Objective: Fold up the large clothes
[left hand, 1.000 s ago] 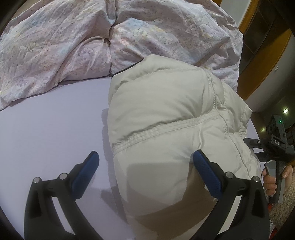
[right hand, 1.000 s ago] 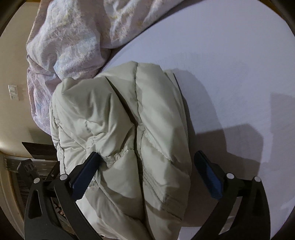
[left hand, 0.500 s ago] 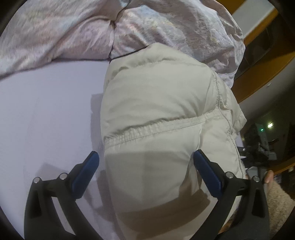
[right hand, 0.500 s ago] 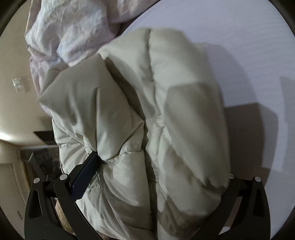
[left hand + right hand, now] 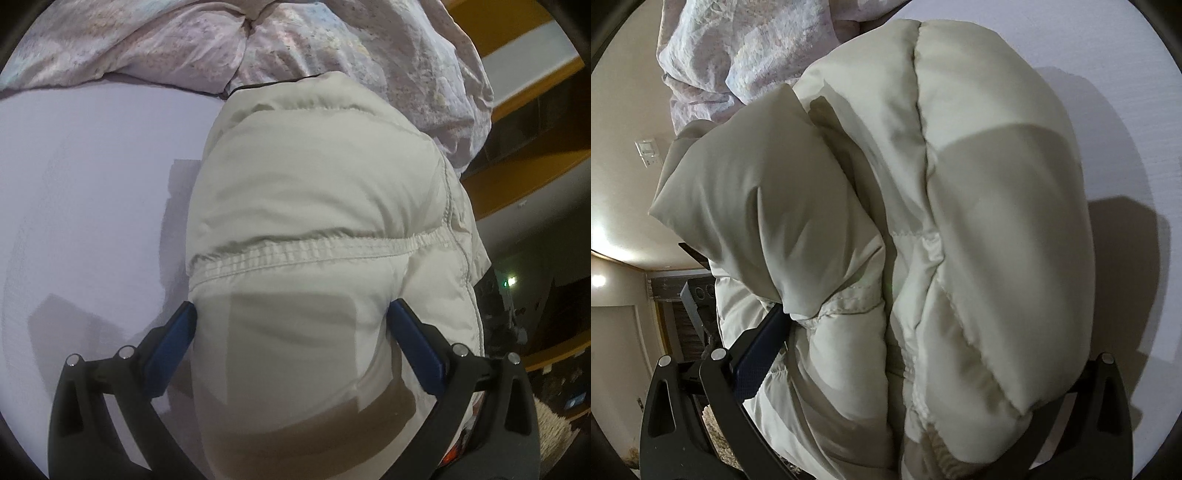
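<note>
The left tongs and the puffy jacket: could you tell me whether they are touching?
Touching. In the left wrist view the left tongs stand wide open around the folded jacket, and both blue pads press against its bulging sides.

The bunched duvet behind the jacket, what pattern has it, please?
The duvet has a pale pink-lilac mottled print, clearest in the left wrist view.

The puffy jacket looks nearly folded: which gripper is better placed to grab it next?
Probably the left gripper: its open fingers straddle one flat, smooth end of the jacket. The right gripper is also open but faces bunched layers that hide one finger.
</note>
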The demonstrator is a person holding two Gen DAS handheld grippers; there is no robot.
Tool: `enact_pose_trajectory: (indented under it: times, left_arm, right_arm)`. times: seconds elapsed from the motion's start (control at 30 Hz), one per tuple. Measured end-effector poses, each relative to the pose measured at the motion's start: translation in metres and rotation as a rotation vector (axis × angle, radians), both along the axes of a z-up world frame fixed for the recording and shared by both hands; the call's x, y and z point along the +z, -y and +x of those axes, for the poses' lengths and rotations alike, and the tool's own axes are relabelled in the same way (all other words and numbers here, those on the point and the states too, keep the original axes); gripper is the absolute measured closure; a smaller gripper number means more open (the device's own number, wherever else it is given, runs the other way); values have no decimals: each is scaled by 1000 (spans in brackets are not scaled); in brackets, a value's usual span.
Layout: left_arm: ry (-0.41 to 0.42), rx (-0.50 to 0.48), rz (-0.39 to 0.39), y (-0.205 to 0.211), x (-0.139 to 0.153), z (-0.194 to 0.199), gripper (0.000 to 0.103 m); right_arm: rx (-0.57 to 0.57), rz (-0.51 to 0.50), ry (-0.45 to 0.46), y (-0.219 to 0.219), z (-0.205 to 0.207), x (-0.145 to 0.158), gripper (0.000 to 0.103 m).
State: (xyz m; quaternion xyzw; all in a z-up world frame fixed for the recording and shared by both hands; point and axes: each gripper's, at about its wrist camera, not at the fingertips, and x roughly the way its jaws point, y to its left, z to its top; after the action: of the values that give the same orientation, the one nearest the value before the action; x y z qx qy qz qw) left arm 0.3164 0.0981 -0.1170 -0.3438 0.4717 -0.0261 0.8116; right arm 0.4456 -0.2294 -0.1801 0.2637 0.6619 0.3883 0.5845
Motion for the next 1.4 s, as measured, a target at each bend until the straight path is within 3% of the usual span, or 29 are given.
enact_pose_trajectory:
  times: [0.5,0.67,0.73,0.8,0.93,1.07,1.23,1.4]
  left_arm:
    - [-19,82,-147,-11,-16,-4,2]
    - [-11,79,-191,-12,-14,-5,7]
    - [9,83,-226,-19,-9,-9,18]
    - [29,90,-236,-26,-3,-13,23]
    - [85,125,-226,-51,16,-24,27]
    - [142,181,-204,-80,32,-38,27]
    - [142,217,-158,-105,34,-47,27]
    - [105,226,-30,-131,26,-41,28]
  right_arm:
    - [-40,48,-18,26,-13,-11,3]
    - [-60,114,-10,27,-19,-7,21]
    - [-62,135,-6,29,-21,-4,32]
    - [-58,157,-1,26,-24,1,37]
    - [-33,224,44,-1,-24,22,45]
    - [5,252,101,-37,-17,46,46]
    - [36,216,130,-69,-13,52,47]
    - [20,123,135,-94,-14,38,47]
